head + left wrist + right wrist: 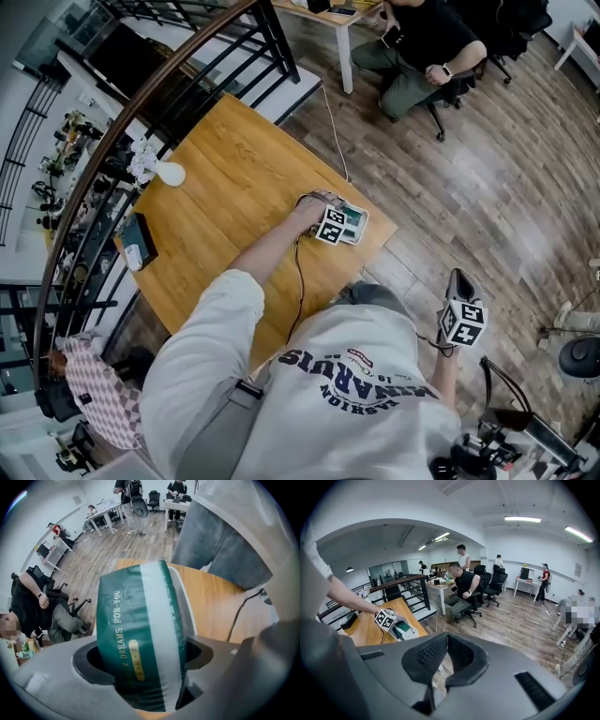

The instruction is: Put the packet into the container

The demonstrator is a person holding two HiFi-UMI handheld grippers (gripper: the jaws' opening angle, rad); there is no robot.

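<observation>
A green-and-white packet [140, 634] stands on end inside a white container [180, 588] at the right corner of the wooden table [234, 187]. My left gripper [140, 667] points straight down over it. Its jaws stand on either side of the packet and are apart, not pinching it. In the head view the left gripper [337, 223] and its marker cube cover most of the container [361, 230]. My right gripper [457, 277] hangs off the table over the floor, shut and empty. In its own view the right gripper [447, 658] faces the packet [404, 627] from a distance.
A black cable [300, 281] runs from the left gripper along the table toward me. A white round object [171, 173] and a dark flat device [139, 242] sit at the table's far and left sides. A black railing [187, 66] borders the table. A seated person [422, 56] is beyond it.
</observation>
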